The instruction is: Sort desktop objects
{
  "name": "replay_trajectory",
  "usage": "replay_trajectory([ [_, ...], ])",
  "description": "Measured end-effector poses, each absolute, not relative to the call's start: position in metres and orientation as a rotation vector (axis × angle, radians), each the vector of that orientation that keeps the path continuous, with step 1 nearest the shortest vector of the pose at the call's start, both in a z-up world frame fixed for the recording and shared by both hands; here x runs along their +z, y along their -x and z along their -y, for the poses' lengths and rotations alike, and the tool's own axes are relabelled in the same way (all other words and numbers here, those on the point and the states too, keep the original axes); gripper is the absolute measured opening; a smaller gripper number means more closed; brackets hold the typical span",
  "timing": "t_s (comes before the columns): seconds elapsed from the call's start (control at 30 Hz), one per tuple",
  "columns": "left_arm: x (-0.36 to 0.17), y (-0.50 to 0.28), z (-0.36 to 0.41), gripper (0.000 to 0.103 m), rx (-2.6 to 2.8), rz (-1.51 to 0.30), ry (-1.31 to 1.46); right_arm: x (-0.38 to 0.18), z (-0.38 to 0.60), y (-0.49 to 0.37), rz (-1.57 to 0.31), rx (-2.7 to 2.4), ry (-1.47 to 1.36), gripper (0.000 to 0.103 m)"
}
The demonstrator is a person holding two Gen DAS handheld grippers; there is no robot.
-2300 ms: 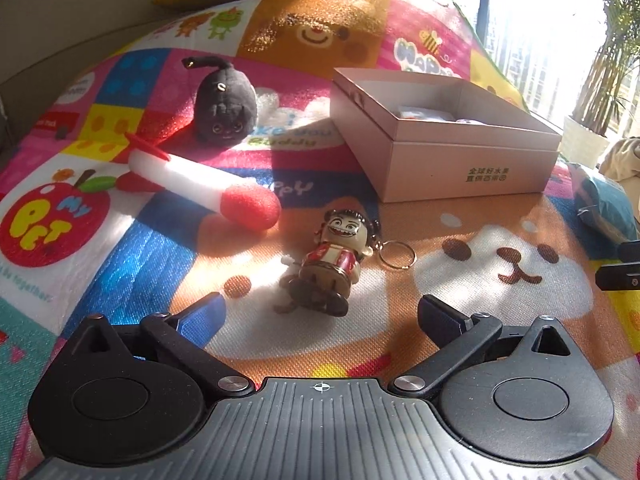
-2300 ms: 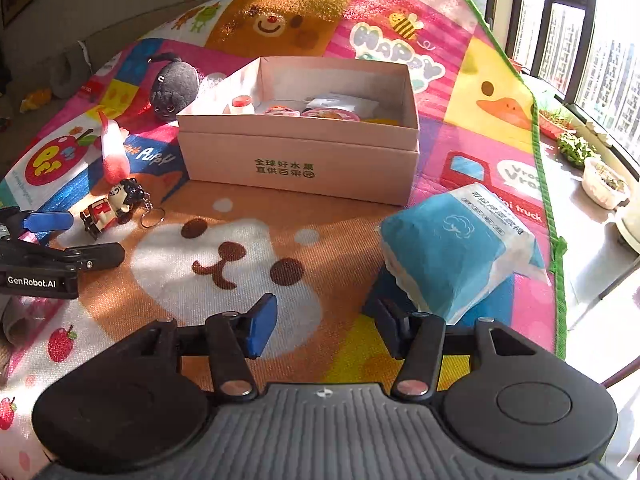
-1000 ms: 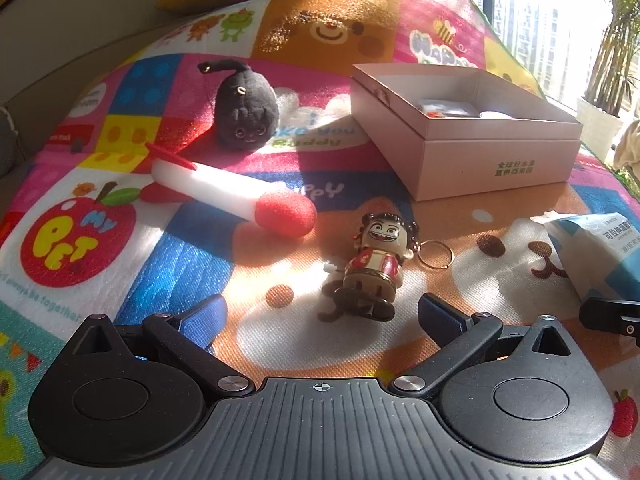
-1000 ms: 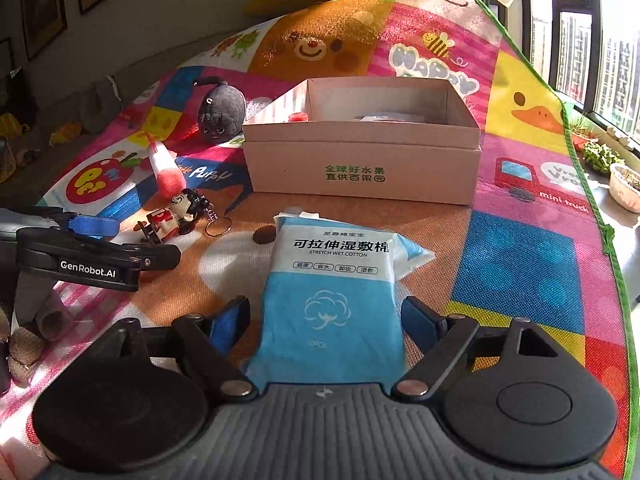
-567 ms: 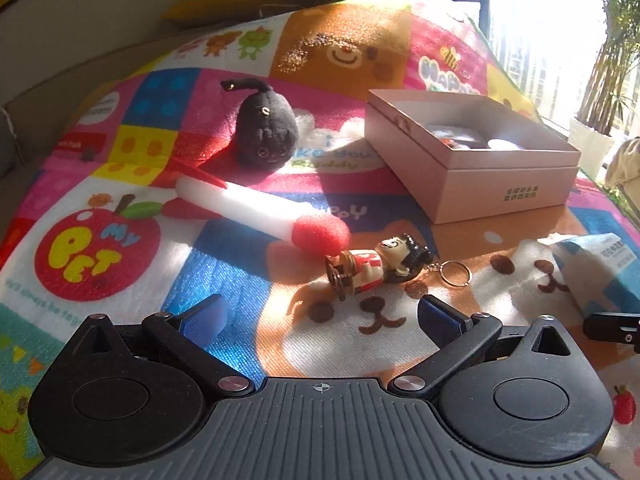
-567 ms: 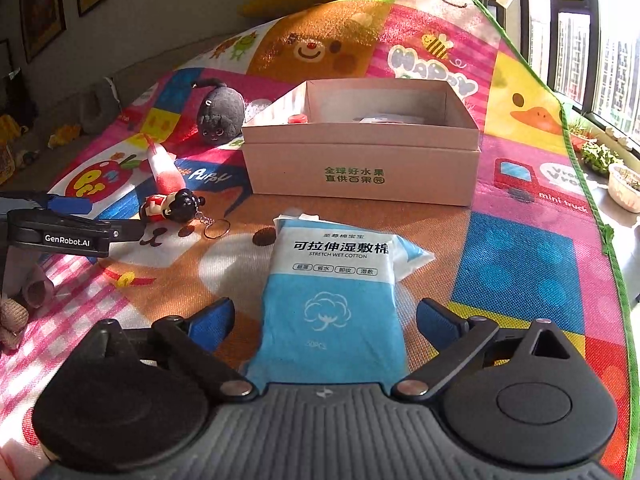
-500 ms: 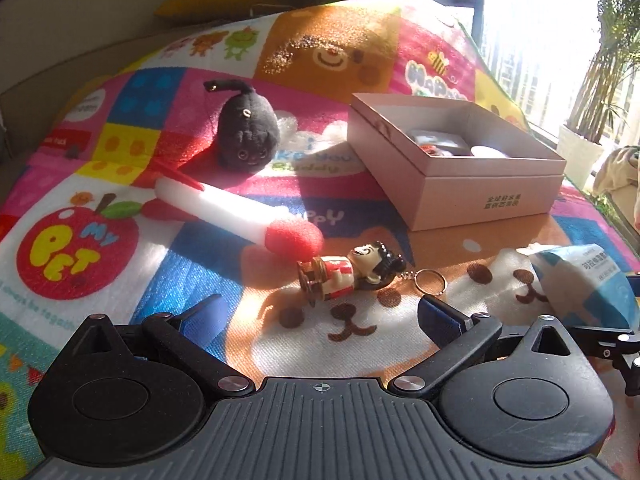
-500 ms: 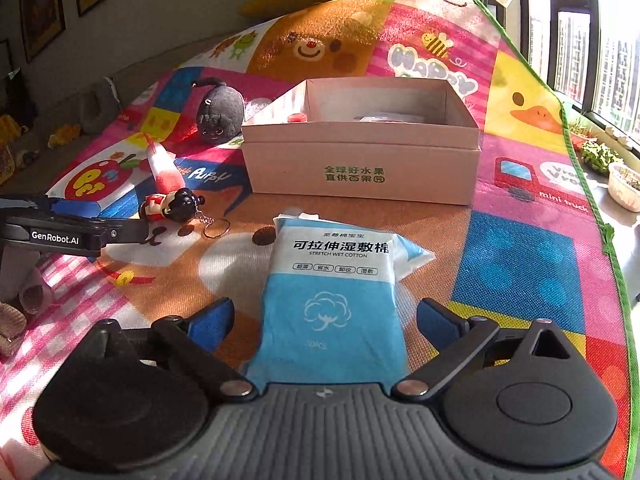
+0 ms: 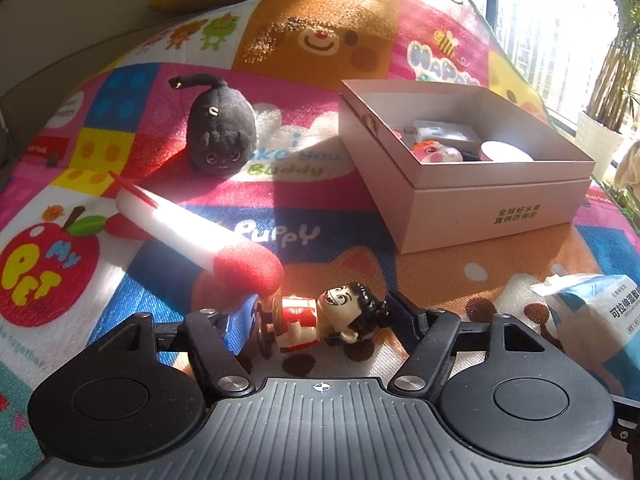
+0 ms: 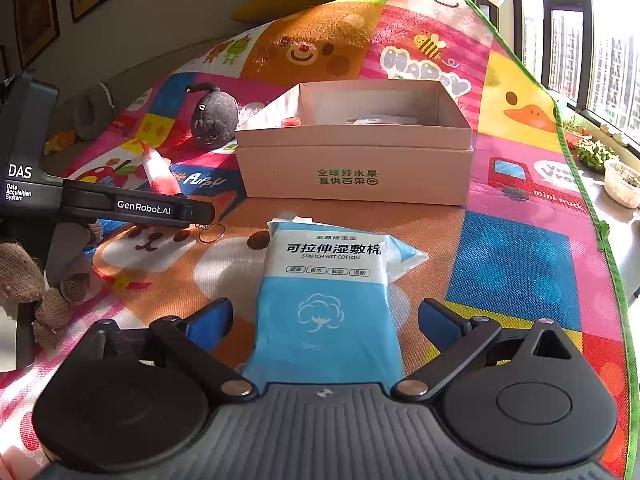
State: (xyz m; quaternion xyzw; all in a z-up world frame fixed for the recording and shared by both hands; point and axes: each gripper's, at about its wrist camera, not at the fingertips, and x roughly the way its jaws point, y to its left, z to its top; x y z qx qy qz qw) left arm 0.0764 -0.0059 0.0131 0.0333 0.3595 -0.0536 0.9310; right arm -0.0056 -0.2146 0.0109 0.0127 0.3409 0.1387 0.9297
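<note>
Red foam caps the near end of the white toy rocket [image 9: 192, 236], which lies just ahead-left of the left gripper [image 9: 320, 322] and nearly touches its left finger; this crowds the approach. The left gripper's jaws are closing around the figurine keychain [image 9: 324, 320], which lies on its side across the gap, base toward the left pad, head toward the right. Whether the pads already press cannot be told. The sideways lie suits an end-to-end grip. Beyond, the black plush cat [image 9: 222, 132] sits well ahead-left. The open cardboard box [image 9: 480, 200], ahead-right, already holds small items and is the probable destination. The right gripper [image 10: 324, 322] stands wide, its fingers clear of the blue wet-cotton pack [image 10: 328, 304] lying between them on the play mat [image 10: 512, 264].
</note>
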Motion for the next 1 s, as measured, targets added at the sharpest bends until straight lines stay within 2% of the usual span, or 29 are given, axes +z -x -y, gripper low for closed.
replay_trajectory([
  [0.3, 0.027, -0.038, 0.007, 0.073, -0.190, -0.719, -0.104, 0.016, 0.212, 0.000, -0.682, 0.250, -0.002, 0.099],
  [0.37, 0.027, -0.024, 0.011, 0.072, -0.223, -0.723, -0.127, 0.021, 0.212, -0.004, -0.692, 0.266, -0.009, 0.092],
  [0.47, 0.028, -0.007, 0.013, 0.072, -0.262, -0.732, -0.147, 0.027, 0.212, -0.009, -0.737, 0.302, -0.005, 0.071],
  [0.5, 0.028, -0.002, 0.014, 0.072, -0.272, -0.732, -0.151, 0.028, 0.213, -0.010, -0.760, 0.317, 0.000, 0.061],
  [0.53, 0.030, 0.001, 0.015, 0.072, -0.278, -0.730, -0.154, 0.029, 0.214, -0.011, -0.777, 0.329, 0.001, 0.057],
  [0.63, 0.038, 0.009, 0.016, 0.072, -0.293, -0.709, -0.164, 0.037, 0.221, -0.008, -0.827, 0.356, -0.001, 0.055],
  [0.77, 0.070, 0.012, 0.023, 0.072, -0.318, -0.614, -0.191, 0.067, 0.240, 0.003, -0.804, 0.380, -0.022, 0.055],
  [1.0, 0.118, -0.032, 0.060, 0.072, -0.372, -0.443, -0.220, 0.169, 0.281, -0.006, -0.548, 0.345, -0.077, 0.055],
])
